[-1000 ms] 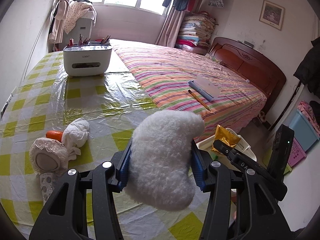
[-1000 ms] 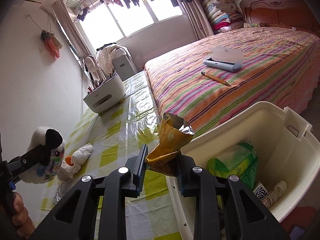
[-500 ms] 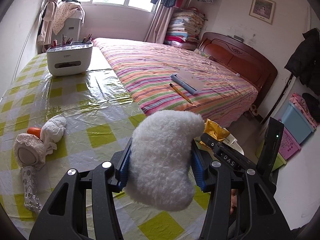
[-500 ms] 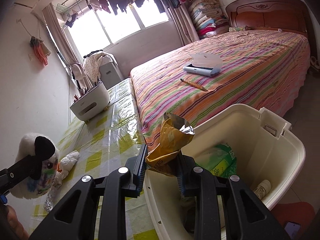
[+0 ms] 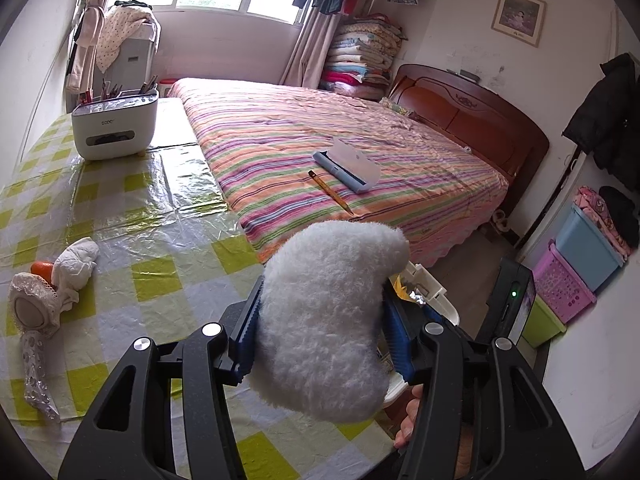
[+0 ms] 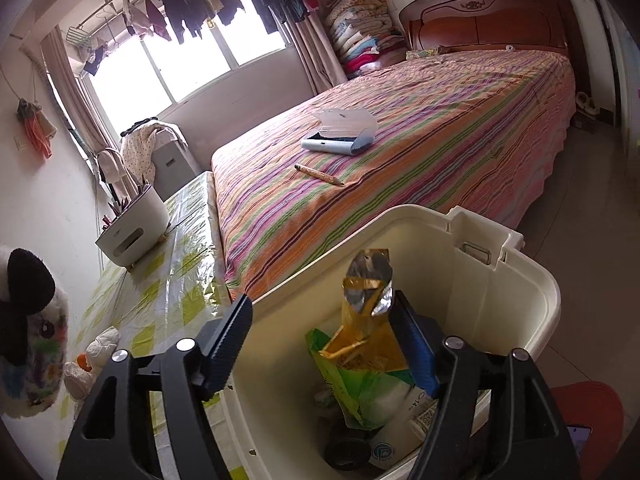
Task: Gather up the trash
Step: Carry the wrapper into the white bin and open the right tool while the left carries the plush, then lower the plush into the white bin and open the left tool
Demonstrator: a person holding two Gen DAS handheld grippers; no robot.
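Observation:
My left gripper (image 5: 320, 324) is shut on a white plush toy (image 5: 328, 312) and holds it above the table's right edge. In the right wrist view the toy (image 6: 28, 328) shows at the far left. My right gripper (image 6: 324, 336) is open above the cream trash bin (image 6: 520, 280). A gold snack wrapper (image 6: 368, 320) stands between the spread fingers, near the right finger (image 6: 416, 344), over the bin's inside. A green-and-white bag (image 6: 360, 384) and other trash lie in the bin. A crumpled white tissue (image 5: 78, 264) lies on the table.
The table with a yellow-checked plastic cover (image 5: 160, 220) also bears a white organizer box (image 5: 114, 130), an orange object (image 5: 42, 268) and a lace-covered thing (image 5: 28, 312). The striped bed (image 5: 340, 152) holds a pencil and a blue case. Coloured baskets (image 5: 568, 280) stand right.
My right gripper moved over the bin and opened, letting go of the gold wrapper. My left gripper drifted right with the plush toy.

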